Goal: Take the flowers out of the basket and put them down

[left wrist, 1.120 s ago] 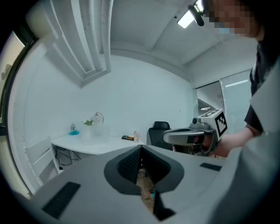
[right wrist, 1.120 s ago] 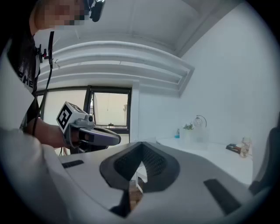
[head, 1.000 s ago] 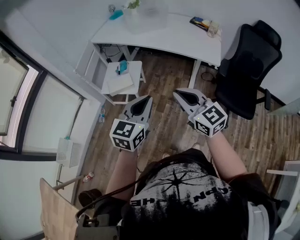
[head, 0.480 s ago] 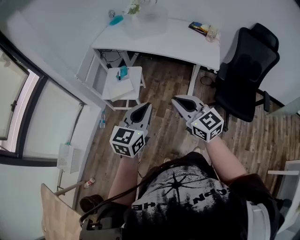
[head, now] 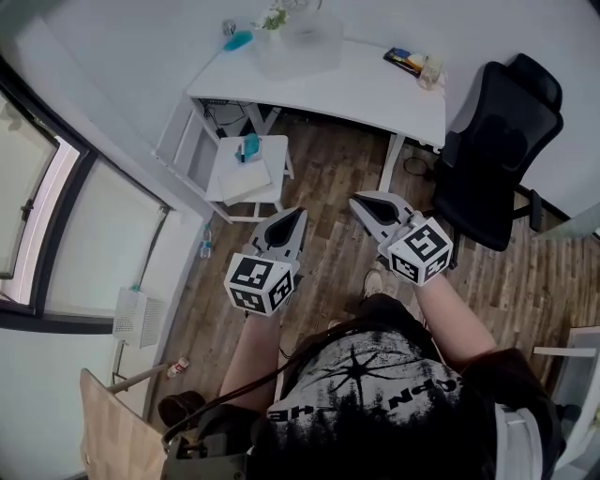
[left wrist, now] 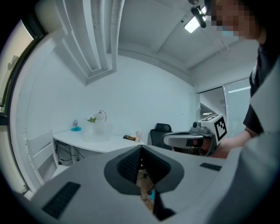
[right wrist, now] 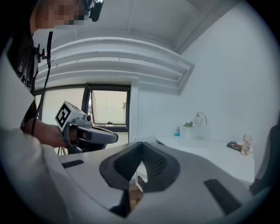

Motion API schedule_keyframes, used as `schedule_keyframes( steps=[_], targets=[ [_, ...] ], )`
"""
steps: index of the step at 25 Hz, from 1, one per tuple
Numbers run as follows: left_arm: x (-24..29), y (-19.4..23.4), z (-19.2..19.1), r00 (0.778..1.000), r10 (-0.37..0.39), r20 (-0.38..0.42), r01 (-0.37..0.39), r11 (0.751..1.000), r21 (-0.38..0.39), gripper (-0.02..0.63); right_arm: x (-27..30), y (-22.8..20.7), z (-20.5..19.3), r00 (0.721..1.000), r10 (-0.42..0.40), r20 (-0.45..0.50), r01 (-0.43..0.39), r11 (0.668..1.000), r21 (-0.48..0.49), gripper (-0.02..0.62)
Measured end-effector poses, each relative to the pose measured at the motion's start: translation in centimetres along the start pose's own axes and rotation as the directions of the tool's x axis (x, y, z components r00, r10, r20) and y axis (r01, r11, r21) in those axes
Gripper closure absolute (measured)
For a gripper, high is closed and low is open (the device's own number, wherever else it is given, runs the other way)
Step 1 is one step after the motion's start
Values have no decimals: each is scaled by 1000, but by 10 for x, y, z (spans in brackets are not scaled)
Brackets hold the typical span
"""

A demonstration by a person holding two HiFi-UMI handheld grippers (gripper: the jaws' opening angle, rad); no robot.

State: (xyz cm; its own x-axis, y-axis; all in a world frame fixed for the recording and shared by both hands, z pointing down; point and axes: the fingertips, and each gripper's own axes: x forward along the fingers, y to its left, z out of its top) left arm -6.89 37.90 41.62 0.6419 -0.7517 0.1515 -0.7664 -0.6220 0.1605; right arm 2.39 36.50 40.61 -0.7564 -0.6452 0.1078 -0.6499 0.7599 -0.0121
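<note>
On the white desk point(head: 356, 84) at the far end of the room stands a translucent basket point(head: 298, 42). Flowers point(head: 272, 16) rise at its left edge. The basket point(left wrist: 97, 131) and flowers point(left wrist: 92, 118) show small and far off in the left gripper view. They appear again, basket point(right wrist: 195, 135) and flowers point(right wrist: 189, 124), in the right gripper view. My left gripper point(head: 296, 216) and right gripper point(head: 360, 201) hang side by side over the wood floor, well short of the desk. Both are shut with nothing between the jaws.
A black office chair point(head: 497, 141) stands right of the desk. A small white side table point(head: 246, 167) with a teal object sits by the desk's left leg. Small items point(head: 414, 62) lie on the desk's right end. A large window point(head: 56, 216) runs along the left.
Both grippers stay shut and side by side, sitting slightly lower in the head view. A foot has come into view below the right gripper.
</note>
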Motion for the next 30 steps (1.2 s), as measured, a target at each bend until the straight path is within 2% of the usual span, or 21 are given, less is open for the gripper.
schedule_keyframes(
  steps=[9,21,30],
  targets=[
    [49,27,-2,999,25,-25,-25,1000,-11,595,31,-48,-12,1000,17,-21,-17,1000,-11,578],
    [159,81,31,996,84,-21,-85,996,-32,595,93,-158,2,994,109,-18,-109,994,12,578],
    [234,115,34,989,141,-46,-143,988,-60,595,130,-218,-20,978,201,-58,-198,979,50,577]
  ],
)
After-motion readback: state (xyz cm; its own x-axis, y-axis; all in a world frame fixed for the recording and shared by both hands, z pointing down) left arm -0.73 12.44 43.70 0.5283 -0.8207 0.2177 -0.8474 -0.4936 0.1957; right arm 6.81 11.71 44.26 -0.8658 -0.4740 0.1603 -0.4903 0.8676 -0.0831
